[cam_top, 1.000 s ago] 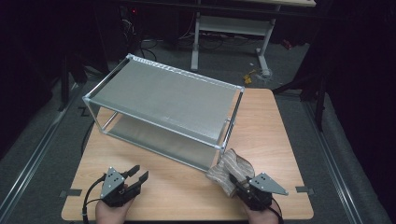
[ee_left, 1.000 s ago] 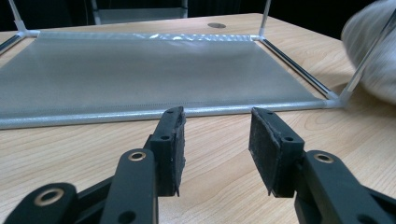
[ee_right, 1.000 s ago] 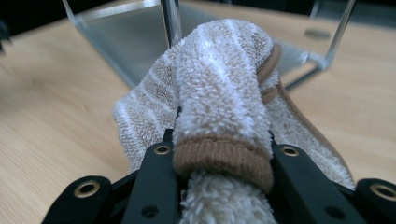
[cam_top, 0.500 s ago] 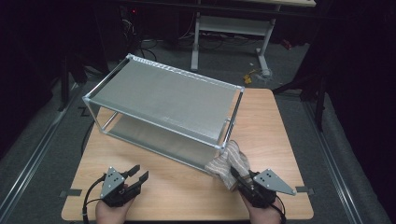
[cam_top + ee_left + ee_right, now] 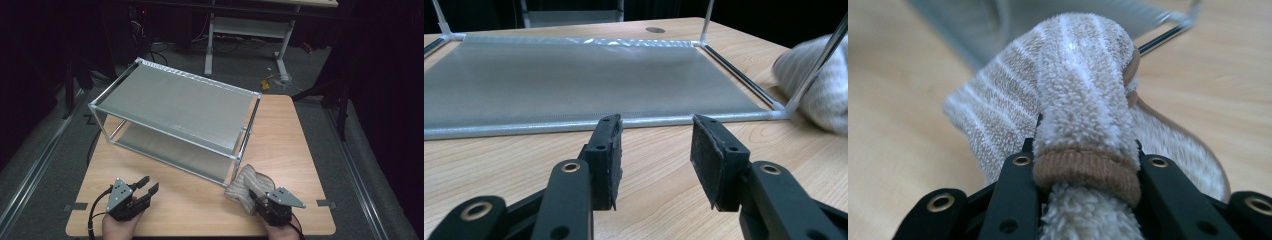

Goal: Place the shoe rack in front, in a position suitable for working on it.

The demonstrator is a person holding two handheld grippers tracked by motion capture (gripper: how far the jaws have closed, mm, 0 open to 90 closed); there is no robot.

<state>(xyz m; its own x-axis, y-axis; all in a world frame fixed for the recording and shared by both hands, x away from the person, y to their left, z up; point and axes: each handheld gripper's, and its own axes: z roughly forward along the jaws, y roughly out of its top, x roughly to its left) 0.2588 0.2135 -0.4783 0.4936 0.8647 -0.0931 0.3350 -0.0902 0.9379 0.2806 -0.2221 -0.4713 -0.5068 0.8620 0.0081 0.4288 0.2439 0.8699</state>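
Note:
A fuzzy beige sock with white stripes (image 5: 248, 186) lies bunched at the table's front right, just in front of the rack's near right corner post. My right gripper (image 5: 258, 196) is shut on the sock (image 5: 1083, 100), whose brown cuff band sits squeezed between the jaws of this gripper (image 5: 1083, 167). At the front left, my left gripper (image 5: 148, 184) rests low over the wood. It is open with nothing between its pads (image 5: 610, 155) and faces the rack's lower shelf (image 5: 574, 80). The sock (image 5: 819, 90) shows past the corner post.
A two-tier metal rack with grey mesh shelves (image 5: 180, 102) stands slantwise across the middle of the wooden table (image 5: 295, 140). Bare wood lies between the two grippers and to the rack's right. Dark floor and desk legs lie beyond the far edge.
My right gripper has sunk a little toward the table with the sock still in it. The left gripper has not moved.

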